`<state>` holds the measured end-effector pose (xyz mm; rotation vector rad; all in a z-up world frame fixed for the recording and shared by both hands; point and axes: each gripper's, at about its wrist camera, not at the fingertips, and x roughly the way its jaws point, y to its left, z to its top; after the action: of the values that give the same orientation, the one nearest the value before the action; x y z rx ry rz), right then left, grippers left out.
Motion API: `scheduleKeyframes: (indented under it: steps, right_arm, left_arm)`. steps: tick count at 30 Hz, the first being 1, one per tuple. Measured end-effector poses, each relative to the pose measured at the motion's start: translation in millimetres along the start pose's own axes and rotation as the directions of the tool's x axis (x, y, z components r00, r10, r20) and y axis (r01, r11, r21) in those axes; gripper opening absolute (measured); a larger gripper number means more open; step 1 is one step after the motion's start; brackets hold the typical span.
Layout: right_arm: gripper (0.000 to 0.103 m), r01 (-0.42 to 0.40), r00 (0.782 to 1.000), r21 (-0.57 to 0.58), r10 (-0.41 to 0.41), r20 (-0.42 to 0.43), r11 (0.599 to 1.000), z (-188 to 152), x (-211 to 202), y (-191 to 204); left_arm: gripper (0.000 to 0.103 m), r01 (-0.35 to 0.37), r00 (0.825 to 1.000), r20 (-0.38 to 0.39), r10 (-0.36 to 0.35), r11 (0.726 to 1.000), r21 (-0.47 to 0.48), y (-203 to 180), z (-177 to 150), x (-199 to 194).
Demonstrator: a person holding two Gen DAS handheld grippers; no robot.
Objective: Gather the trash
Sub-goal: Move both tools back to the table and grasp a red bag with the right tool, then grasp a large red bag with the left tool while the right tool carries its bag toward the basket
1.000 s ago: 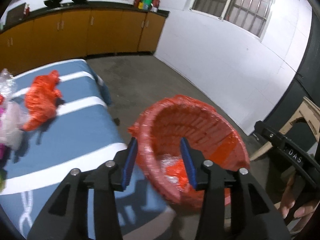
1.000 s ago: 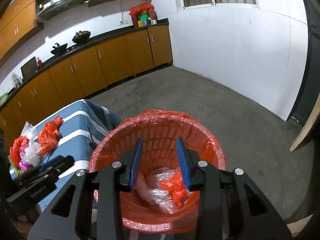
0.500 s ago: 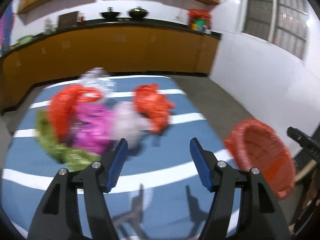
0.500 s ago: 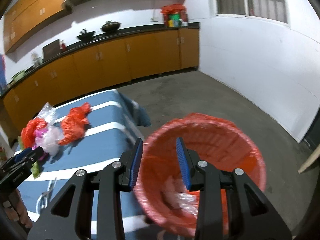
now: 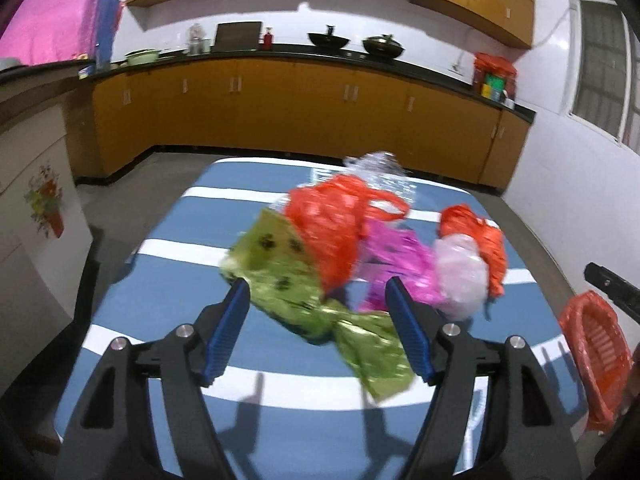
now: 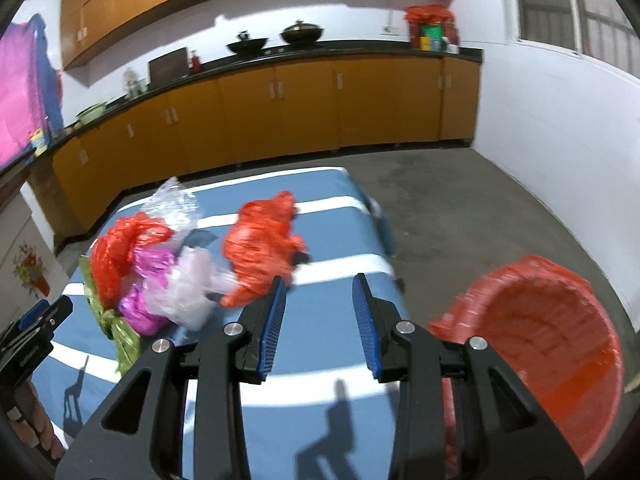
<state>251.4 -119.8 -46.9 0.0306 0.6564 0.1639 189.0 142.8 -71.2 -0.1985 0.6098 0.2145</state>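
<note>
Jaws spread, both empty | left gripper (image 5: 318, 294) over green wrapper (image 5: 316, 300) | right gripper (image 6: 319, 288) above table (image 6: 320, 360)

Left gripper (image 5: 316, 300) swings off the trash basket (image 5: 592, 360) to face the wrapper pile (image 5: 344, 248), jaws wider. Right gripper (image 6: 318, 312) also leaves the basket, jaws wider, now over the table (image 6: 312, 376).

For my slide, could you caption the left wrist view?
Open left gripper hovering over a crumpled green foil wrapper amid red and pink plastic bags on a blue striped tablecloth.
</note>
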Motion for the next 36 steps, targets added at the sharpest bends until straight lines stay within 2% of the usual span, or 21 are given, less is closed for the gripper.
scheduleKeyframes:
  steps: [1, 5, 12, 21, 22, 23, 26, 32, 36]
  right_arm:
    - [0.036, -0.005, 1.000, -0.005, 0.005, -0.006, 1.000, 2.1, 7.1, 5.5]
    - [0.053, -0.022, 0.999, 0.010, 0.022, -0.026, 1.000, 8.5, 38.9, 24.1]
    - [0.053, -0.002, 0.998, -0.009, 0.001, -0.060, 1.000, 15.9, 80.2, 42.4]
    - [0.053, 0.044, 0.991, -0.035, -0.048, -0.122, 0.998, 11.8, 110.1, 41.3]
    - [0.051, 0.046, 0.990, -0.029, -0.049, -0.130, 0.999, 10.2, 111.3, 38.3]
    - [0.043, 0.046, 0.990, -0.025, -0.049, -0.134, 0.999, 8.9, 111.5, 35.9]
    - [0.030, 0.047, 0.988, -0.010, -0.048, -0.147, 0.999, 3.9, 110.8, 26.6]
    - [0.027, 0.037, 0.990, 0.008, -0.036, -0.138, 0.999, -2.2, 97.7, 15.3]
    - [0.027, 0.032, 0.990, 0.012, -0.030, -0.140, 0.999, -5.8, 91.5, 9.0]
  left_arm:
    - [0.069, -0.004, 1.000, 0.002, 0.004, 1.000, -0.003, 3.4, 2.0, 1.2]
    - [0.069, -0.014, 1.000, 0.009, 0.014, 1.000, -0.017, 13.9, 6.2, 6.2]
    - [0.069, -0.008, 1.000, 0.009, 0.008, 0.999, -0.038, 22.3, 11.2, 16.9]
    - [0.069, 0.027, 0.999, 0.017, -0.027, 0.999, -0.039, 13.5, 25.0, 31.6]
    - [0.069, 0.031, 0.999, 0.018, -0.031, 0.999, -0.034, 10.5, 26.9, 33.5]
    - [0.070, 0.031, 0.999, 0.018, -0.031, 0.999, -0.029, 7.3, 28.4, 35.7]
    - [0.071, 0.022, 1.000, -0.001, -0.022, 1.000, -0.007, -3.4, 31.7, 46.3]
    - [0.070, 0.018, 0.998, -0.053, -0.017, 1.000, 0.007, -17.9, 34.7, 70.4]
    - [0.057, 0.012, 0.996, -0.086, -0.011, 1.000, 0.009, -21.1, 36.7, 83.5]
